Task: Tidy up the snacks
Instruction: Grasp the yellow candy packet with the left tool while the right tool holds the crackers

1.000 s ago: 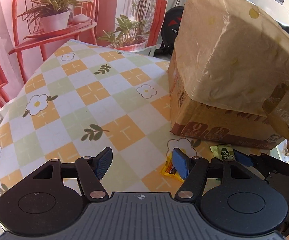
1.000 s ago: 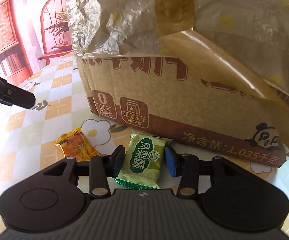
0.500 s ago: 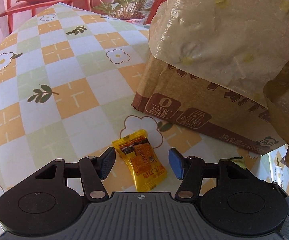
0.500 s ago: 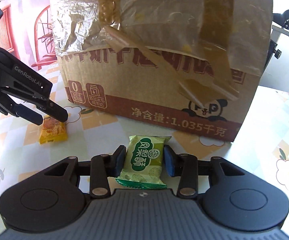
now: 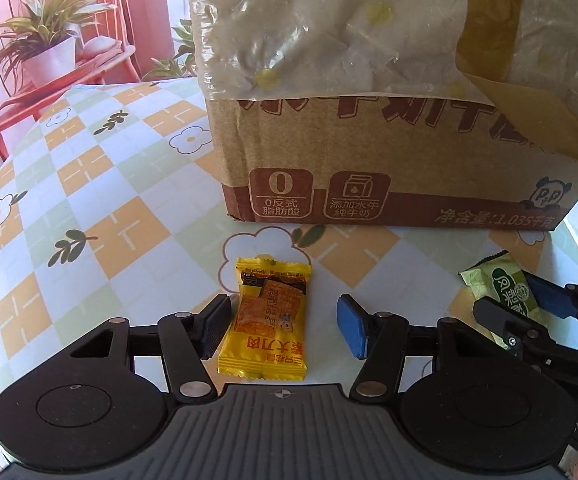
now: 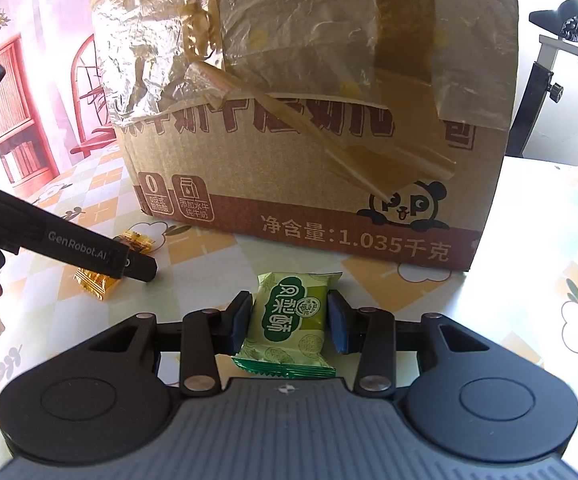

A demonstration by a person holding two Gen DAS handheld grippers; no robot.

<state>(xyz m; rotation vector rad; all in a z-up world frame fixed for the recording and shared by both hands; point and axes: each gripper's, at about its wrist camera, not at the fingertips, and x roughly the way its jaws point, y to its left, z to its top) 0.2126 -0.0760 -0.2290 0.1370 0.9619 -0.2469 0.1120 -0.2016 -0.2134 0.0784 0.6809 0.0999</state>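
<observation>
My left gripper (image 5: 283,326) sits w/ jaws apart around the yellow snack packet (image 5: 266,318): left pad is right at the packet's edge, right pad clear of it, so no squeeze. The packet lies flat on the checked tablecloth (image 5: 89,184) and has red Chinese print I can't fully read.

My right gripper (image 6: 287,322) is clamped on the green snack packet (image 6: 289,320), pads on both sides; white Chinese characters sit on its dark green oval. The left tool's arm in that view reads "GenRobot.AI".

Count: 2 packets, 1 yellow, 1 green, one per gripper.

Just ahead of both grippers stands 1 cardboard box (image 6: 329,200), top wrapped in plastic film w/ brown tape. It's printed "0", a milk-carton icon, a panda logo and "1.035". Beyond, to the left, is a red chair and plant backdrop (image 5: 41,40).
</observation>
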